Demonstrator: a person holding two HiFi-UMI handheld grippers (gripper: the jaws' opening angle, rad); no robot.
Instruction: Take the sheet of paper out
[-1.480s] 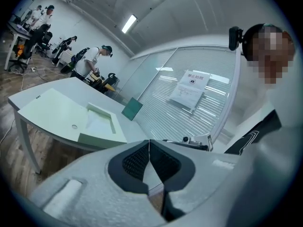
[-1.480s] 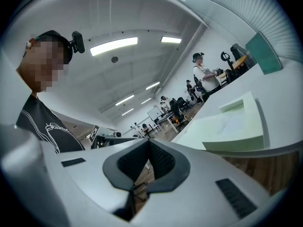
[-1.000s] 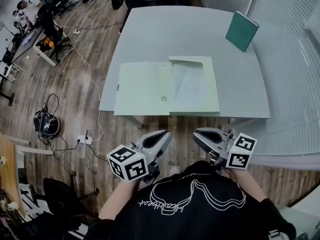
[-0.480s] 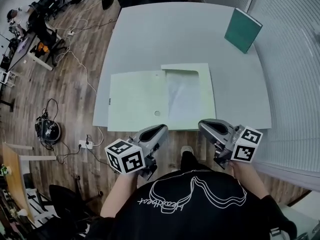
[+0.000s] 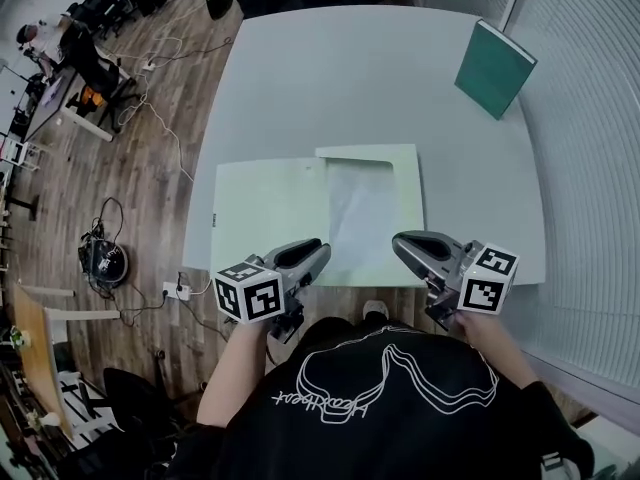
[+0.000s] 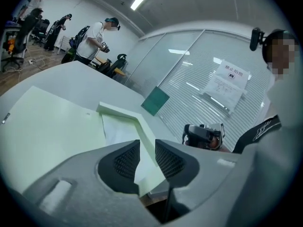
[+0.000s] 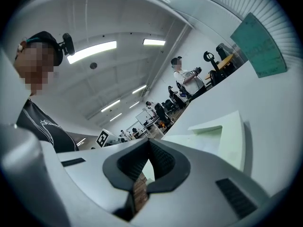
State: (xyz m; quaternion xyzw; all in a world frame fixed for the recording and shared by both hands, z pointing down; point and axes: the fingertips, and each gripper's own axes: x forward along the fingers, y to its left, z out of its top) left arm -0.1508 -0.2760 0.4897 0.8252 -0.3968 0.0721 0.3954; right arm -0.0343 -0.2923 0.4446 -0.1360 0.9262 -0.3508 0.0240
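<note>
The left gripper [image 5: 322, 248] has its jaws a little apart with nothing between them; they have just been opening. The right gripper [image 5: 400, 240] has its jaws pressed together on nothing. Compared with a second ago, both grippers have come forward from short of the table [image 5: 350, 78] to its near edge, with the left tip now at the near edge of the pale green folder [image 5: 265, 208]. The folder lies open and flat. The sheet of paper [image 5: 362, 208] sits tucked in its right-hand pocket. A green book [image 5: 495, 68] lies at the far right.
</note>
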